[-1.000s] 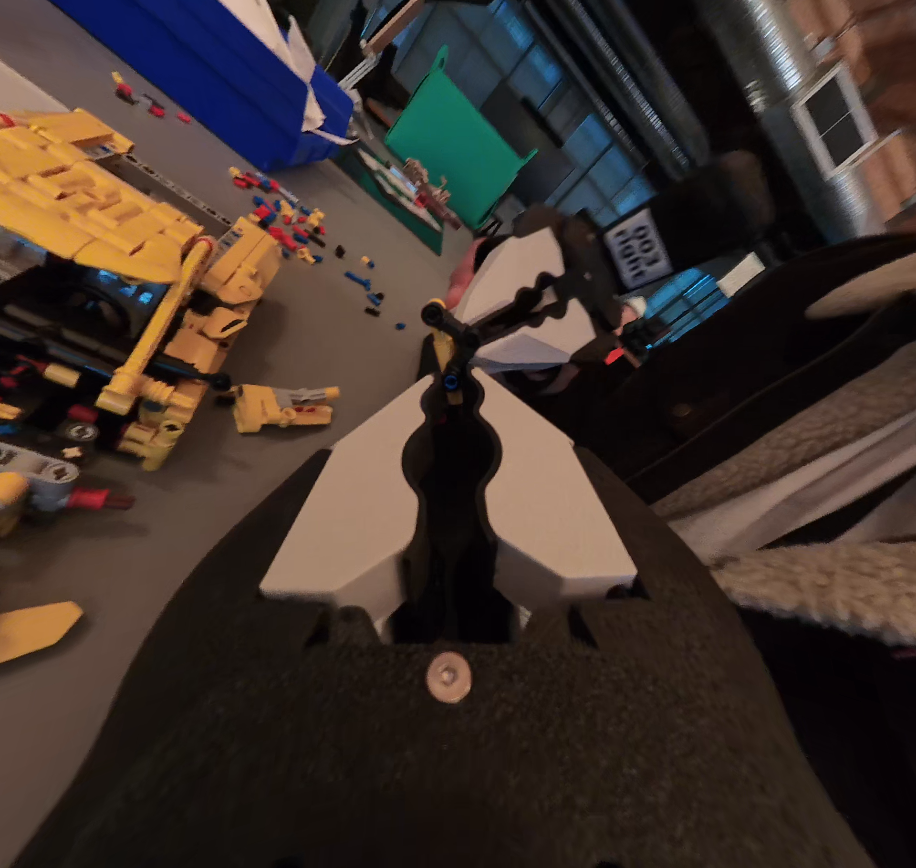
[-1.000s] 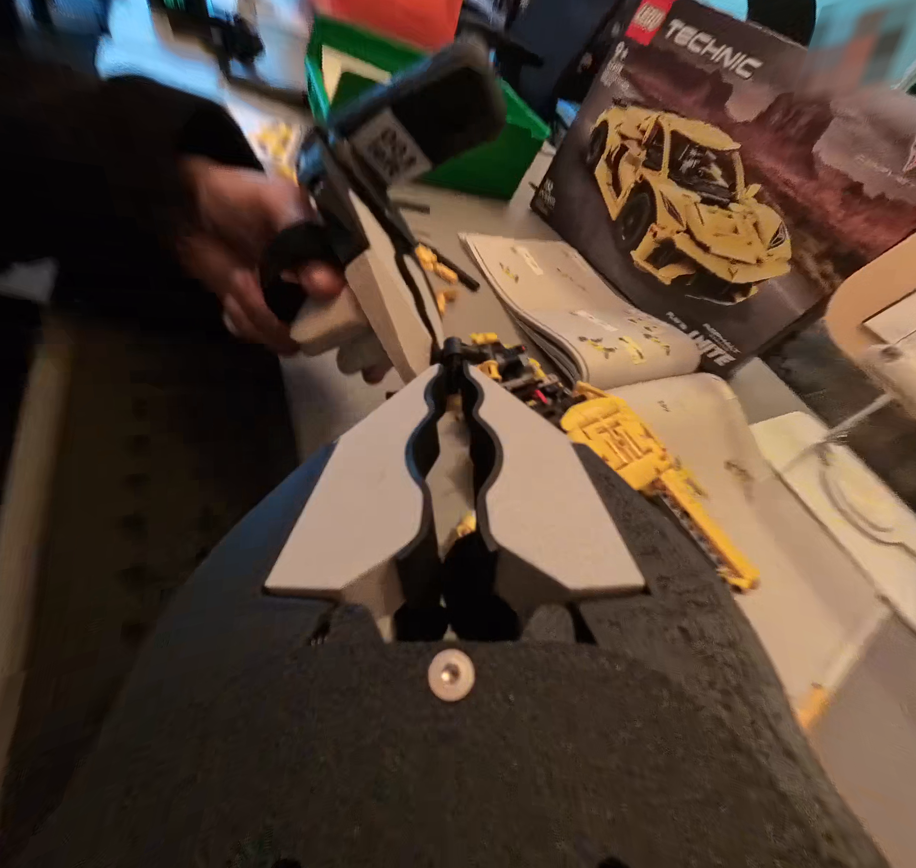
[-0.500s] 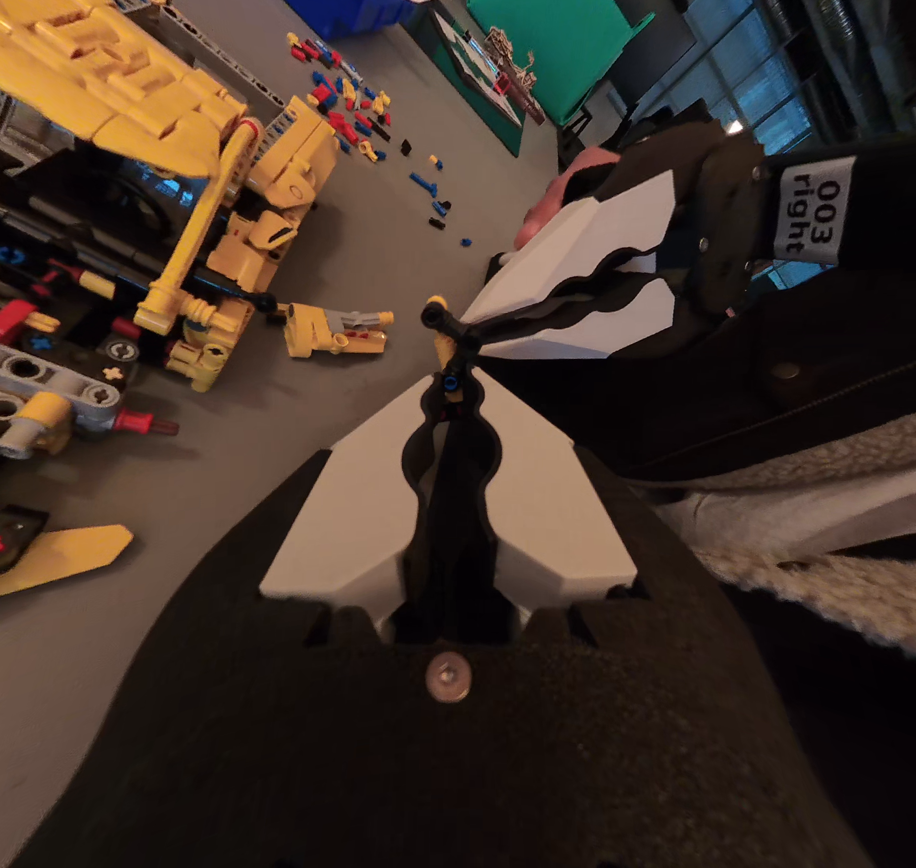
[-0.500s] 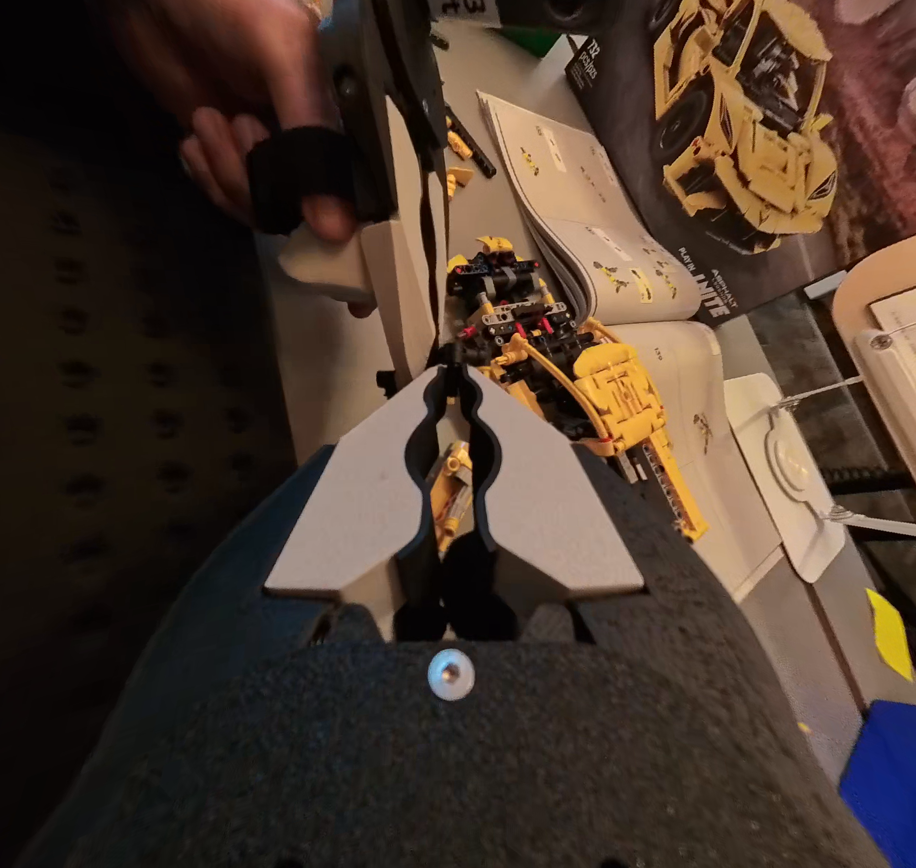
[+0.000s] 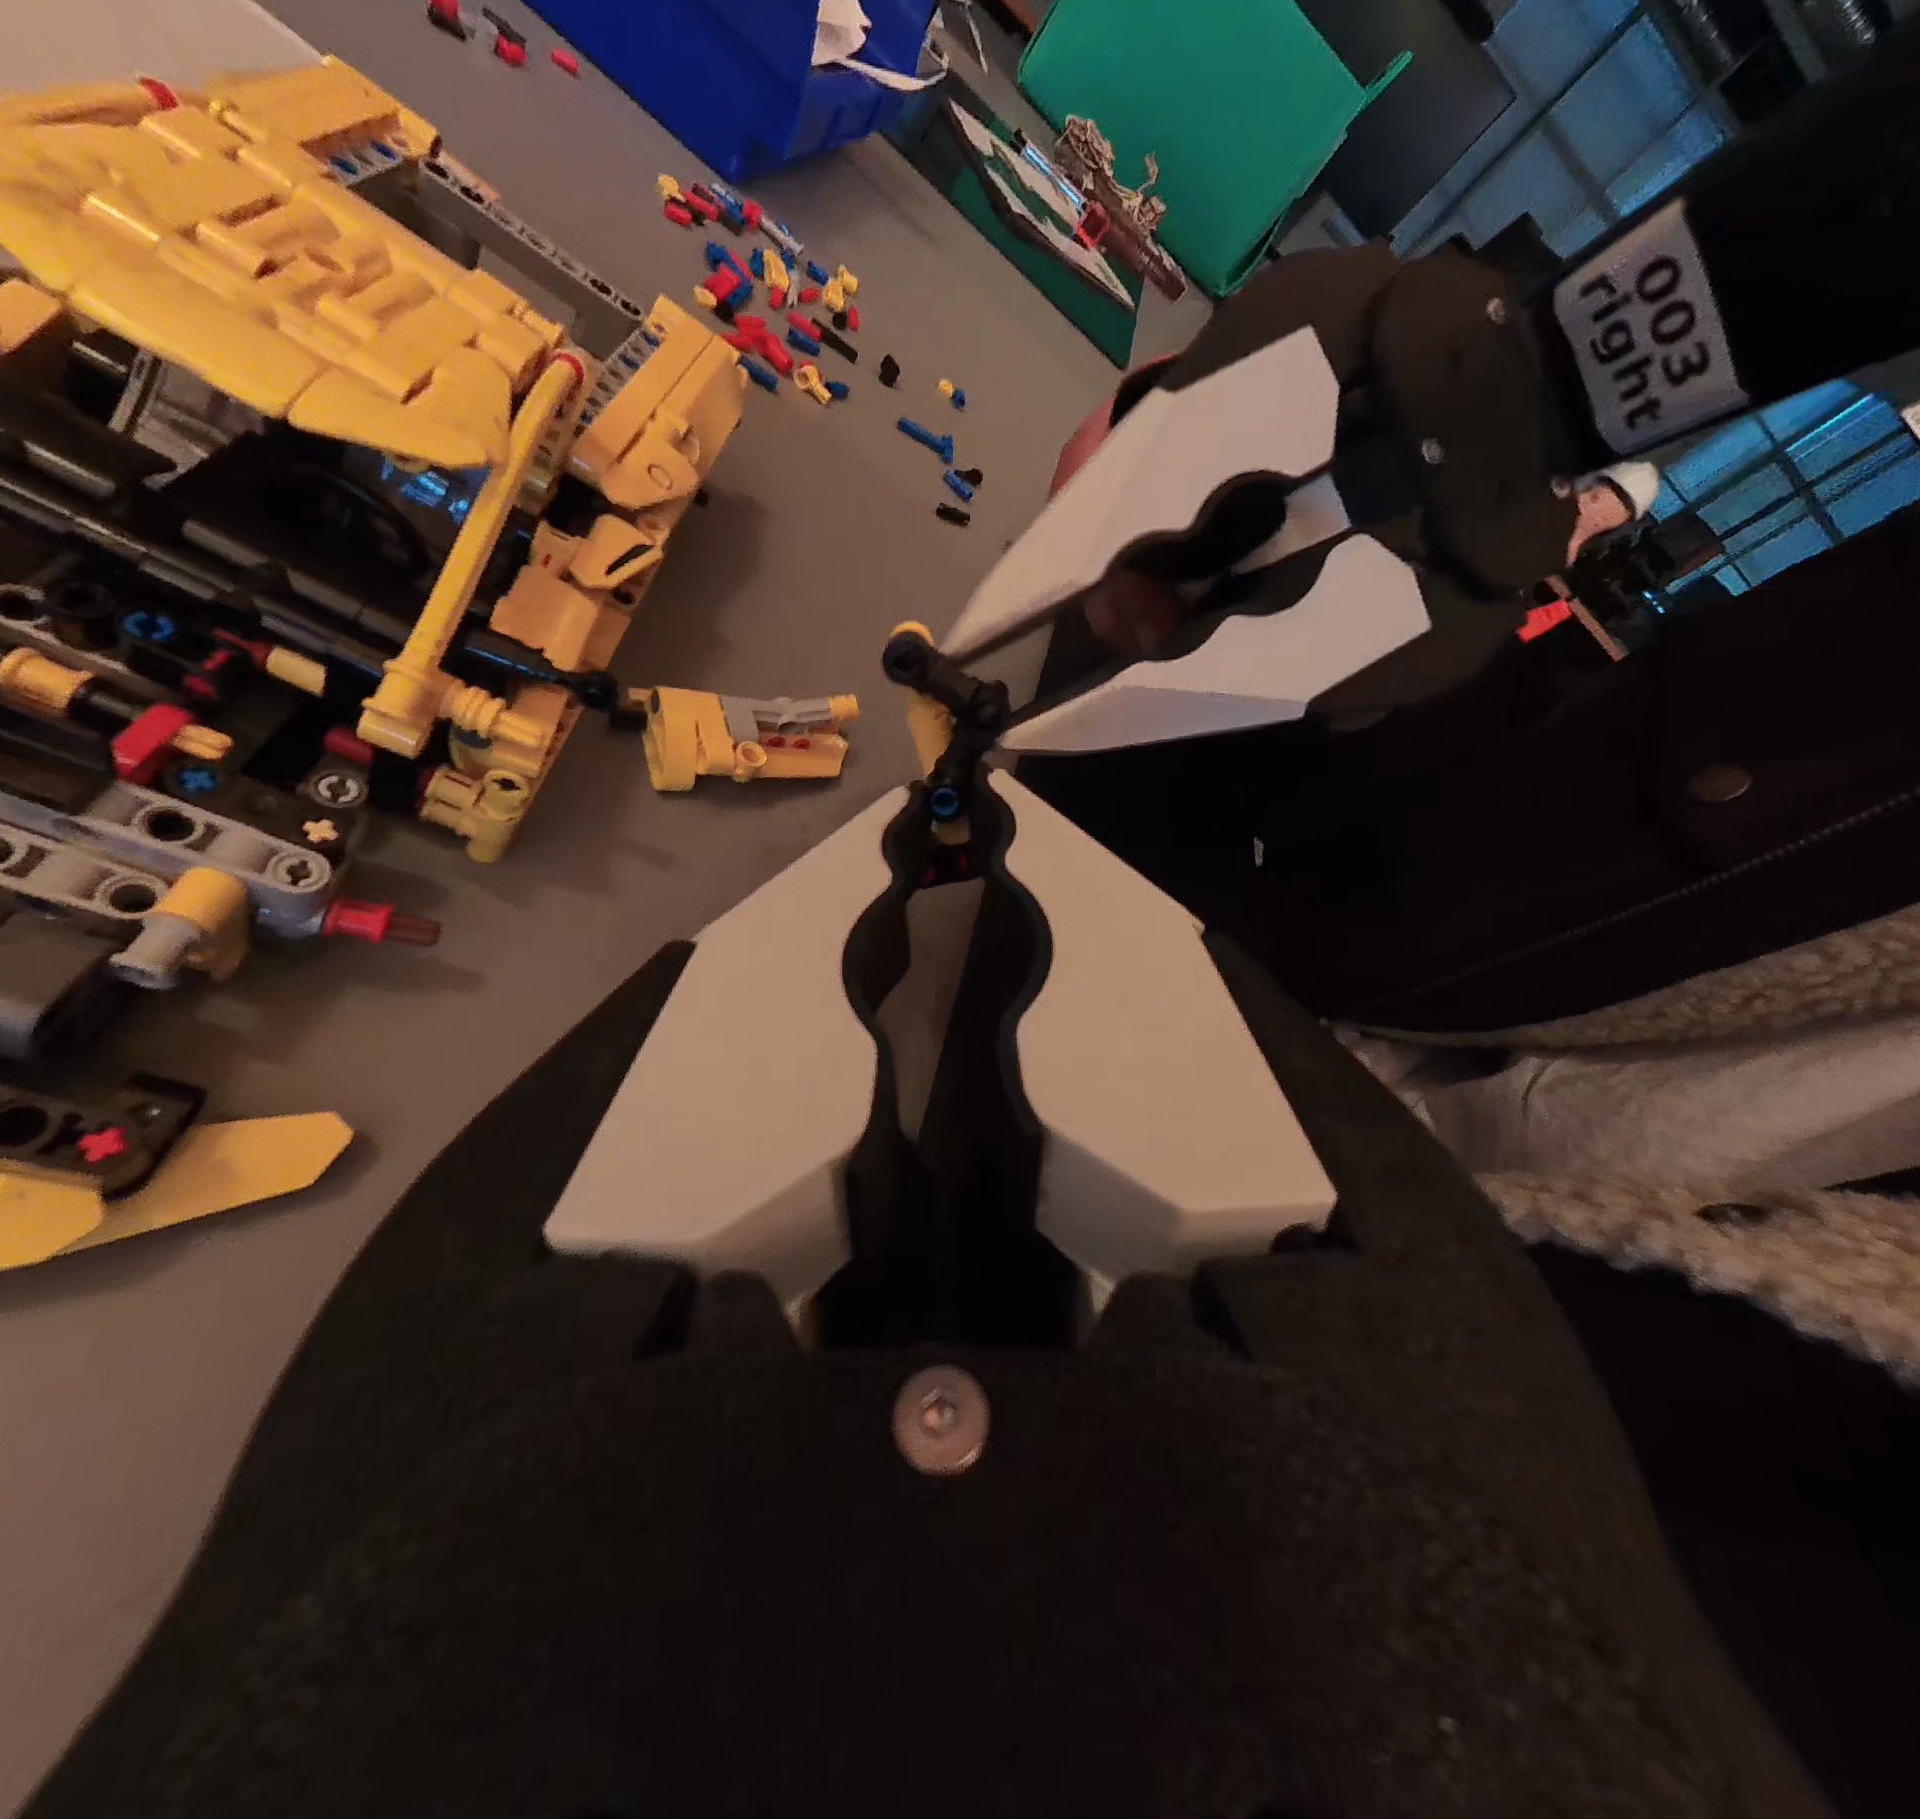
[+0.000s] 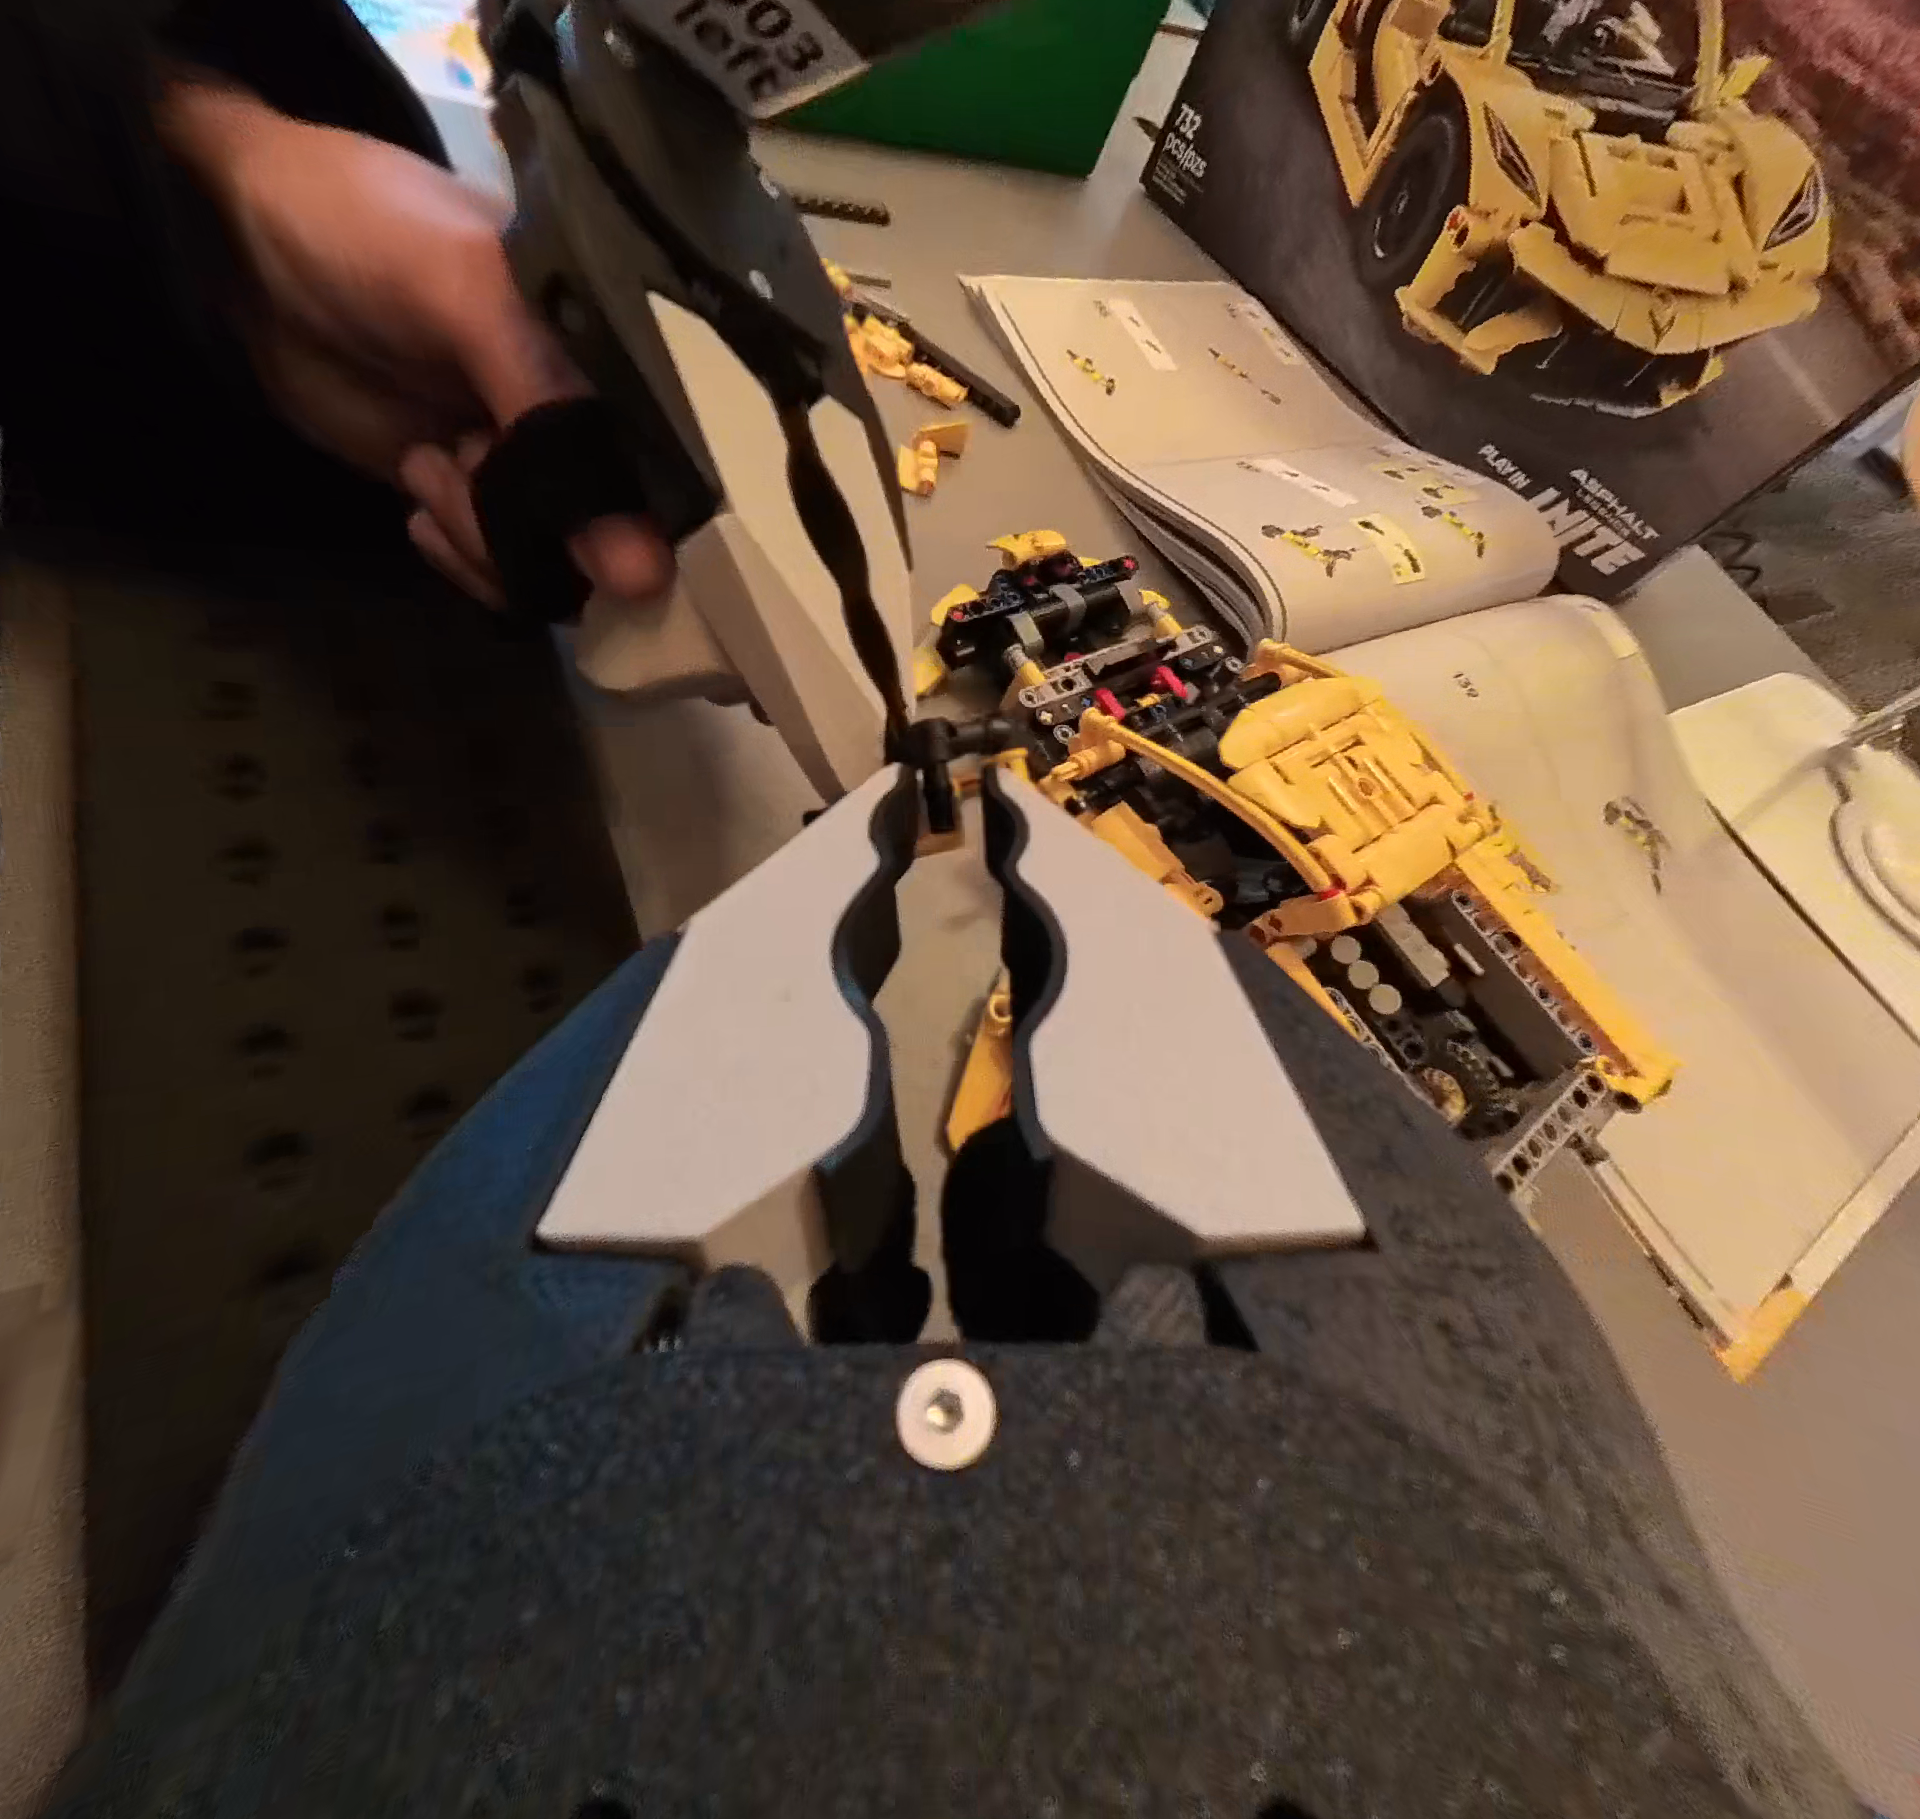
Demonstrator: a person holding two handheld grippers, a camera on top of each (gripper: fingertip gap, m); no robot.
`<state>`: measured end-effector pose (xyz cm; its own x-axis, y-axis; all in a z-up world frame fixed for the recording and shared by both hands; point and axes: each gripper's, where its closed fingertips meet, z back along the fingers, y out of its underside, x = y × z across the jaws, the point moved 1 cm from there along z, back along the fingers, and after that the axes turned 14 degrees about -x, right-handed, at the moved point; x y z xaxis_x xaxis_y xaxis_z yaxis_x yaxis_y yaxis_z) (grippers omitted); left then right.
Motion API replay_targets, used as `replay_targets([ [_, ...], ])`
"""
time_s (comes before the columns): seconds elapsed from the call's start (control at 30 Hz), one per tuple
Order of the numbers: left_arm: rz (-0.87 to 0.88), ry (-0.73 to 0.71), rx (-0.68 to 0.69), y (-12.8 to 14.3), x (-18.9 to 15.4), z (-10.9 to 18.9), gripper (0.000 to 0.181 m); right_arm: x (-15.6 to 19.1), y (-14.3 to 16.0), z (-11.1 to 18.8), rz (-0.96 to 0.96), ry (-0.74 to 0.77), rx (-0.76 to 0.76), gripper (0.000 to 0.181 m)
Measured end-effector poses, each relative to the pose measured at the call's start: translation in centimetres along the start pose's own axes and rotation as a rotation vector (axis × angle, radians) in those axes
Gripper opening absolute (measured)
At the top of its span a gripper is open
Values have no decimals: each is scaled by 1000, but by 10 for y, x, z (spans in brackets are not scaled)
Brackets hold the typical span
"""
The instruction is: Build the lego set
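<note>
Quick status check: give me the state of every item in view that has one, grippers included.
left gripper: shut on the black connector piece.
right gripper: slightly open around the same piece.
black connector piece: held in the air between both grippers.
yellow car model: partly built, resting on the manual.
instruction manual: lying open.
loose small parts: scattered on the table.

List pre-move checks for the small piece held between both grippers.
1. Left gripper shut on the small black angled lego connector with a blue pin: ok.
2. Right gripper firm on the same connector: cannot tell, a gap shows beside the pin.
3. Connector clear of the part-built yellow lego car: ok.
4. Open paper instruction booklet in view: ok.
5. Mating spot on the car identified: cannot tell.
</note>
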<state>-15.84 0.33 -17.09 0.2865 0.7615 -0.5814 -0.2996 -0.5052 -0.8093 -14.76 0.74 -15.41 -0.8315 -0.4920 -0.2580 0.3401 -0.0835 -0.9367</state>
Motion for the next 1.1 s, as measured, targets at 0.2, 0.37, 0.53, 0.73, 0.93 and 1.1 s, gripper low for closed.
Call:
replay_targets([
  [0.2, -36, -15, -104, -16, -1, 4, 7, -10, -17, 9, -99, 49, -113, 24],
  [0.37, -552, -263, -313, -56, -1, 13, 8, -19, -35, 2, -391, 154, -254, 41],
  [0.53, -860, -477, -363, -70, -6, 16, 7, -24, -61, -4, -572, 234, -409, 31],
  [0.73, -999, -572, -352, -73, -8, 17, 7, -26, -62, -6, -579, 245, -397, 21],
  [0.93, -1008, -587, -341, -72, -7, 17, 7, -26, -59, -6, -549, 249, -379, 20],
  [1.1, -1011, -587, -334, -71, -7, 16, 7, -25, -58, -6, -487, 256, -365, 20],
])
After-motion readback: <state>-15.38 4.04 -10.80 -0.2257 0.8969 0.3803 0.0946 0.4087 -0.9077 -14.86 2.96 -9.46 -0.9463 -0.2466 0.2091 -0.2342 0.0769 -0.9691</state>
